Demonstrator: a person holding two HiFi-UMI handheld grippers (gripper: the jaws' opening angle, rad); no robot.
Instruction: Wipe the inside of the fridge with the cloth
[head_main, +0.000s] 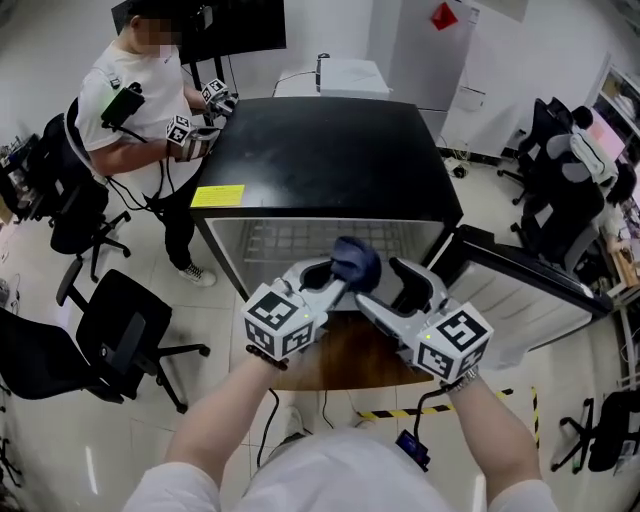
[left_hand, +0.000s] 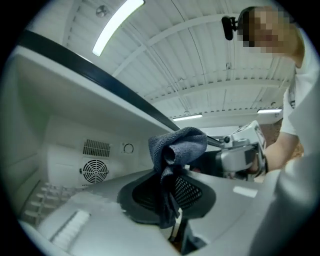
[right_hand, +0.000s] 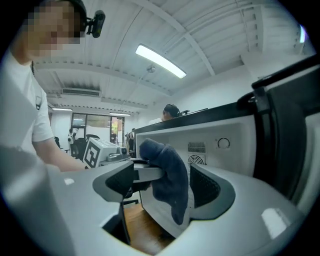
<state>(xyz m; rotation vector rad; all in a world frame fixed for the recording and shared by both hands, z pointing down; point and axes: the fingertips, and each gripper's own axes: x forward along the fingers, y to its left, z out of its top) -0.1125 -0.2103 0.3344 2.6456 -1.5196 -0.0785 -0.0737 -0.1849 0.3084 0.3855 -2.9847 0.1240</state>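
The head view alone shows the whole setting: a small fridge (head_main: 330, 150) with a glossy black top, its door (head_main: 530, 292) swung wide to the right, a wire shelf (head_main: 290, 240) across the pale interior, and brown wood grain (head_main: 340, 358) just below the opening. A second person (head_main: 130, 100) stands at the fridge's far left corner. The cloth (head_main: 355, 262), a dark blue, nubby bundle, sits at the mouth of the fridge between the two grippers. The left gripper view shows what the head view hides. The left gripper (left_hand: 167, 192) has its black mesh-textured jaws pressed together, pinching the cloth, which bunches in a soft roll above them and hangs in a tail below. Beyond it, on the smooth white back wall, are a round fan grille (left_hand: 94, 171), a slotted vent and a small ring-shaped dial (left_hand: 128, 148). The right gripper view shows the right gripper (right_hand: 165, 187) with its jaws spread wide. The cloth and the left gripper's grey tip hang in the gap, and neither pad presses on the fabric.
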